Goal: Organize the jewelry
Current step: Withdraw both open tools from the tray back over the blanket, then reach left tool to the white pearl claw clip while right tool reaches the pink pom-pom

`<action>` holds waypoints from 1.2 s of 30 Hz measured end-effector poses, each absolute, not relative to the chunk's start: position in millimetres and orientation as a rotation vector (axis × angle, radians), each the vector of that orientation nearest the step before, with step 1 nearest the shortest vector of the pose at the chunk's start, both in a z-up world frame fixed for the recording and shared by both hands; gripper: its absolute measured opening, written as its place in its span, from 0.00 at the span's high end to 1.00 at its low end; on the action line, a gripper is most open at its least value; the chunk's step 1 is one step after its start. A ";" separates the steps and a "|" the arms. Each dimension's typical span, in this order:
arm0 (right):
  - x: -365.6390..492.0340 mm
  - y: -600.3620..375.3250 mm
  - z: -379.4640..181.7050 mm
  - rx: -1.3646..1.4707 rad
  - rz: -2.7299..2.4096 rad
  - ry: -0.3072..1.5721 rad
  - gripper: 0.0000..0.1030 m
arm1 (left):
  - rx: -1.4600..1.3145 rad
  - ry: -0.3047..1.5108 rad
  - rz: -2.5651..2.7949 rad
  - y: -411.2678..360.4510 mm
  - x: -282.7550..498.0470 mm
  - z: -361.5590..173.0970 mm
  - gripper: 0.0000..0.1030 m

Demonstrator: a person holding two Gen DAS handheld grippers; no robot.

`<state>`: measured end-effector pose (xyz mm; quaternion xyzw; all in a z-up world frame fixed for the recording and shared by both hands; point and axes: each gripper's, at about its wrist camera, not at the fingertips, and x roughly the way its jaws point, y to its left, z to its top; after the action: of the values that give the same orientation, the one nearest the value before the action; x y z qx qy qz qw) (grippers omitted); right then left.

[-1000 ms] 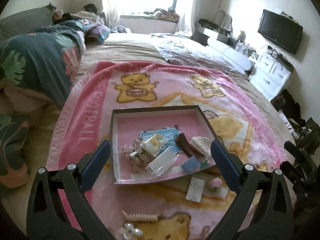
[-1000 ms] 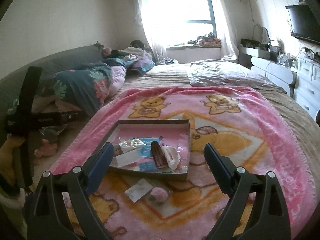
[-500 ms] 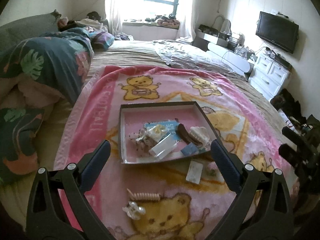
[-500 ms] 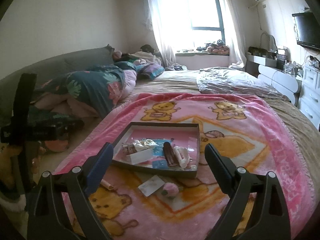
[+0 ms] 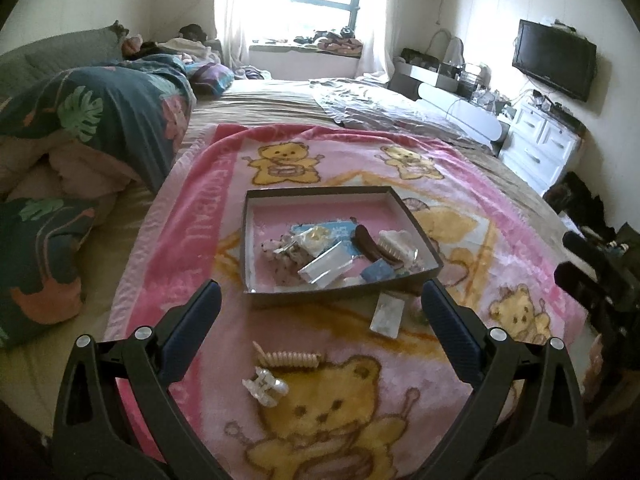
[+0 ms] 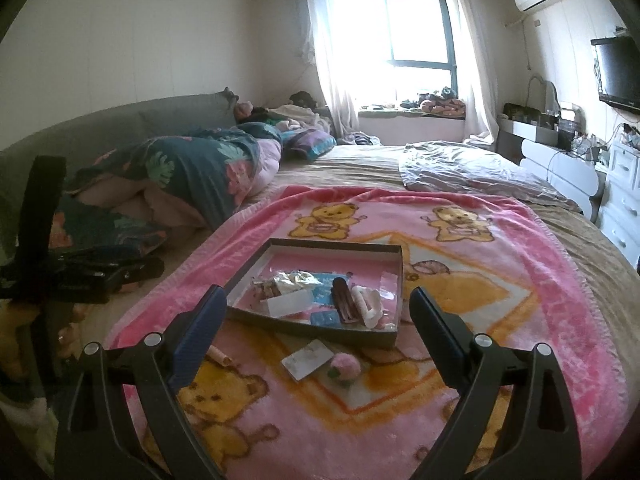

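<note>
A shallow dark box [image 5: 256, 200] [image 6: 394, 338] with a pink floor lies on the pink bear blanket [image 5: 188, 216] and holds hair clips, small bags and cards. In front of it lie a beige spiral clip [image 5: 289, 358], a clear claw clip [image 5: 265, 386], a small white card [image 5: 387, 314] [image 6: 307, 359] and a pink pompom [image 6: 344, 367]. My left gripper [image 5: 318, 314] is open and empty, above the blanket short of the box. My right gripper [image 6: 318, 318] is open and empty, near the box's front edge.
A rolled floral quilt [image 5: 80, 128] lies on the left of the bed. A grey sheet [image 6: 472, 172] lies at the far right. White drawers [image 5: 540, 148] and a wall TV [image 5: 554, 64] stand right of the bed.
Both grippers have pulled back and up from the box. The loose clips on the blanket now show fully in the left wrist view. Both stay open.
</note>
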<state>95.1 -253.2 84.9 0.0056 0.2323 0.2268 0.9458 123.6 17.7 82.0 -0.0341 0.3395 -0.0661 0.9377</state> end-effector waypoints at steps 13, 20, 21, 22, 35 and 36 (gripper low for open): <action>90.6 -247.3 58.0 -0.013 0.474 0.531 0.09 | -0.066 0.751 -0.097 19.3 109.3 42.7 0.09; 91.9 -236.3 34.9 -0.042 0.491 0.591 0.09 | -0.069 0.791 -0.072 26.5 107.7 21.7 0.09; 92.0 -234.8 31.5 -0.046 0.492 0.599 0.09 | -0.070 0.796 -0.070 27.3 108.1 19.6 0.09; 92.4 -233.4 29.3 -0.050 0.493 0.605 0.09 | -0.072 0.804 -0.068 28.8 107.8 16.1 0.09; 103.9 -226.6 -5.3 -0.077 0.479 0.690 0.09 | -0.076 0.892 -0.034 45.6 108.3 -26.9 0.09; 104.9 -226.1 -7.2 -0.078 0.479 0.695 0.09 | -0.076 0.895 -0.033 45.7 108.8 -28.5 0.09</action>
<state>104.9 -226.1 -7.2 -0.0380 0.3372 0.2326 0.9115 108.8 45.7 -28.5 -0.0366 0.4327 -0.0160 0.9007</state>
